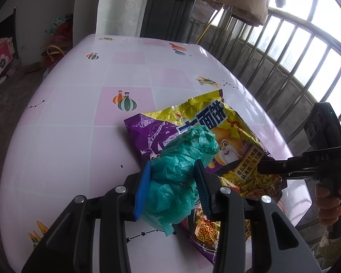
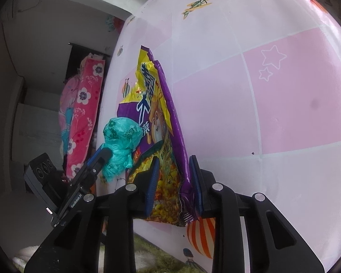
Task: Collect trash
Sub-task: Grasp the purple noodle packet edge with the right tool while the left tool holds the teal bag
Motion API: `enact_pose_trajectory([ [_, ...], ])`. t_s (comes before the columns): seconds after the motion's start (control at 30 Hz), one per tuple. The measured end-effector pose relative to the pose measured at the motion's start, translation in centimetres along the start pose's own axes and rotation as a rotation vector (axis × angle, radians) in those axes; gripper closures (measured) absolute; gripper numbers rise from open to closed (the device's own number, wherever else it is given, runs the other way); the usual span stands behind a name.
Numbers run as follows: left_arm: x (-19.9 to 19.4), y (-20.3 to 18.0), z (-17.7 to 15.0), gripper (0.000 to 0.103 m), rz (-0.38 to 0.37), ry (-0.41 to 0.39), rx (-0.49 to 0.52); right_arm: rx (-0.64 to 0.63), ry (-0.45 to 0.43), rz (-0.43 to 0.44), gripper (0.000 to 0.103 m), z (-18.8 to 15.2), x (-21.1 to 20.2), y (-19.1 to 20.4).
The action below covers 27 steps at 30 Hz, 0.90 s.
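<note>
A noodle packet (image 1: 216, 141) is lying on the table (image 1: 79, 141), near its railing-side edge. A crumpled plastic bag (image 1: 179, 170) is sitting between the left gripper (image 1: 172, 175) pads, above the packet (whether touching is unclear).

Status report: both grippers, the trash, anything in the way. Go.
Left gripper shut on teal bag. Right gripper around noodle wrapper, grip unclear. Bag sits over wrapper on table. Nothing in the way.
</note>
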State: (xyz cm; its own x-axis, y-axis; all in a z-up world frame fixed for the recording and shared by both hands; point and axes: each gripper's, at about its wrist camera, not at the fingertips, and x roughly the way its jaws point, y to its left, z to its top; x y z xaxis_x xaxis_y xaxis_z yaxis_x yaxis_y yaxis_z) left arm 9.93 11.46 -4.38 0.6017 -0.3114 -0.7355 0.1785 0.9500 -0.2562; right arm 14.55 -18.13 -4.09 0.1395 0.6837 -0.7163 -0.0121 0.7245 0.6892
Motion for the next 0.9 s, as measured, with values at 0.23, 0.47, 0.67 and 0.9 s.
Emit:
enact_pose_trajectory([
  [0.23, 0.1, 0.3, 0.2, 0.065, -0.008, 0.0, -0.001, 0.01, 0.004, 0.01, 0.077, 0.2, 0.7, 0.5],
  [0.47, 0.1, 0.2, 0.2, 0.064, -0.009, -0.001, 0.0, 0.002, 0.02, 0.014, 0.089, -0.2, 1.5, 1.0],
  [0.67, 0.2, 0.1, 0.1, 0.064, -0.005, -0.003, 0.007, 0.007, 0.016, 0.016, 0.094, -0.3, 1.3, 1.3],
  [0.9, 0.2, 0.1, 0.1, 0.065, -0.005, -0.009, 0.009, 0.014, -0.017, 0.045, 0.097, -0.8, 0.8, 1.6],
])
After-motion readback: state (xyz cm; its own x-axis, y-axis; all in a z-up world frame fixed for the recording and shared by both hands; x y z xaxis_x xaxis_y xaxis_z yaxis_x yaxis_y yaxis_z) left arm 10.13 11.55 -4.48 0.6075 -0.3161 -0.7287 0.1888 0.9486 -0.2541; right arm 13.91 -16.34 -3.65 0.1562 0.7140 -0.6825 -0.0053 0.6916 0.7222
